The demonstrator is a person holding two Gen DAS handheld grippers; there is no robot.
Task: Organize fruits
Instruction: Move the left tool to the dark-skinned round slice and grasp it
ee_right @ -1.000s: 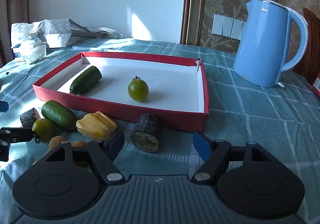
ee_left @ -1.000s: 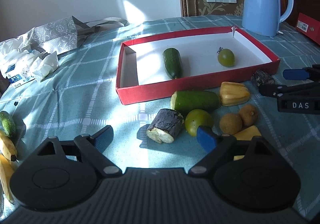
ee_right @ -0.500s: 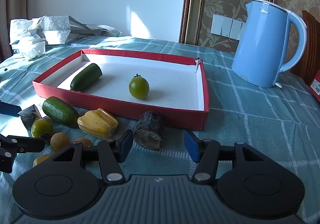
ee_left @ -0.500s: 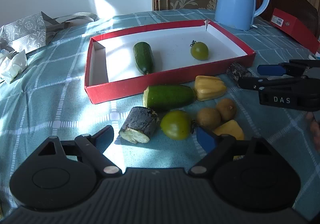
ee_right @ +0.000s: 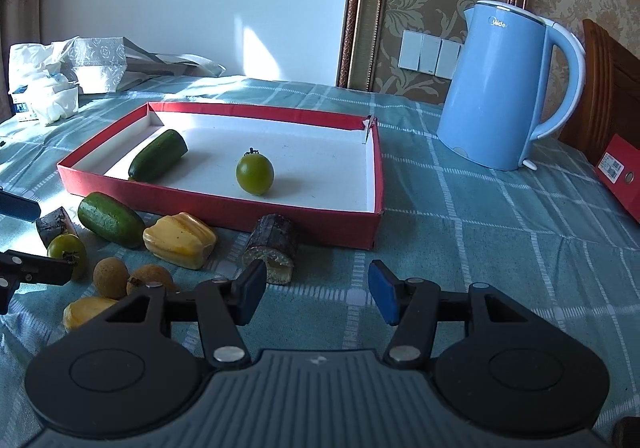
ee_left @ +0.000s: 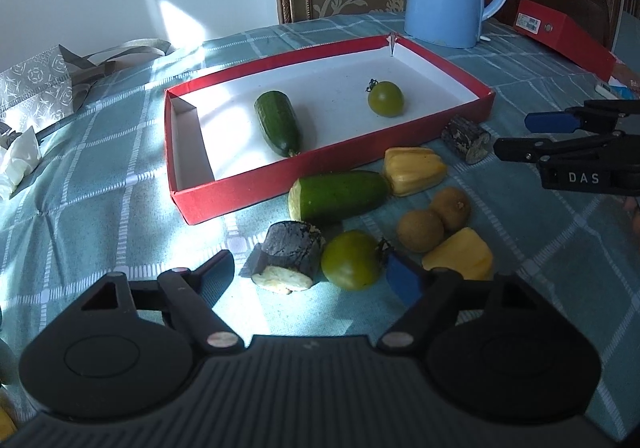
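A red tray (ee_left: 280,184) with a white floor holds a cucumber (ee_left: 278,122) and a green tomato (ee_left: 385,99). In front of it lie a cut cucumber (ee_left: 340,196), two yellow fruit pieces (ee_left: 414,171), two brown round fruits (ee_left: 420,230), a second green tomato (ee_left: 351,260) and two dark stubs (ee_left: 290,252). My left gripper (ee_left: 310,274) is closing with the near stub and tomato between its jaws, pads clear of both. My right gripper (ee_right: 316,292) is open and empty, its left pad just short of the other stub (ee_right: 272,248).
A blue kettle (ee_right: 504,88) stands behind the tray at the right, with a red box (ee_left: 560,36) beyond it. A patterned bag (ee_left: 36,84) and crumpled tissues (ee_left: 20,160) lie at the far left. A checked teal cloth (ee_right: 480,232) covers the table.
The left view has swung so the near stub and tomato now sit between its jaws, which have narrowed slightly. The right jaws have narrowed and moved closer to the far stub.
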